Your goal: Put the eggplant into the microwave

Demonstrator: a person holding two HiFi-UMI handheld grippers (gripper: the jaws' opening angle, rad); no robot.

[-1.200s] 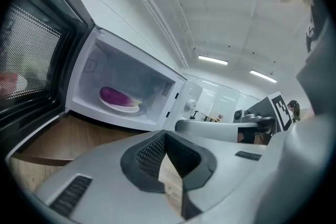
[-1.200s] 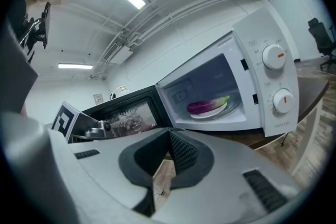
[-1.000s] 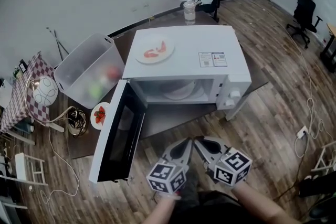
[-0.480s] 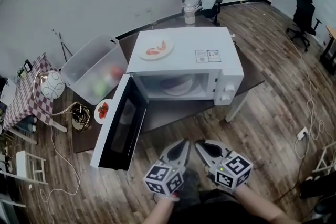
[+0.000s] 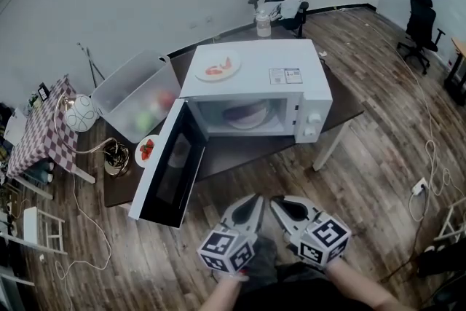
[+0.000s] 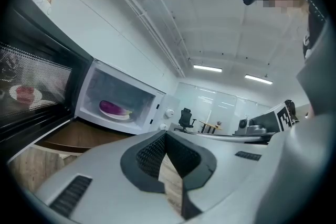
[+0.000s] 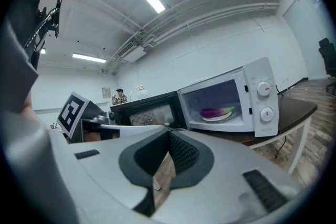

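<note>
1. Left hand-held gripper [image 5: 253, 202]: low in front of the bench [image 5: 240, 154], jaws closed tip to tip, nothing between them but a sliver of wood floor [image 5: 378, 156] behind.
2. Right hand-held gripper [image 5: 277, 203]: just beside the left one, jaws likewise pressed together and empty.
3. Eggplant [image 5: 246, 112]: purple, lying on a white plate [image 5: 248, 122] inside the microwave [image 5: 262, 58], well apart from both hand-held grippers.
4. Microwave door [image 5: 169, 167]: swung wide open to the left, out past the bench edge.
5. On top of the microwave: a second plate [image 5: 216, 68] with something red, possibly sliced food, too small to tell.
6. Left of the microwave: a clear bin [image 5: 125, 87] with blurred red and green contents, and near it a small dish [image 5: 145, 151] of red pieces.
7. Behind the microwave: a bottle [image 5: 263, 20].
</note>
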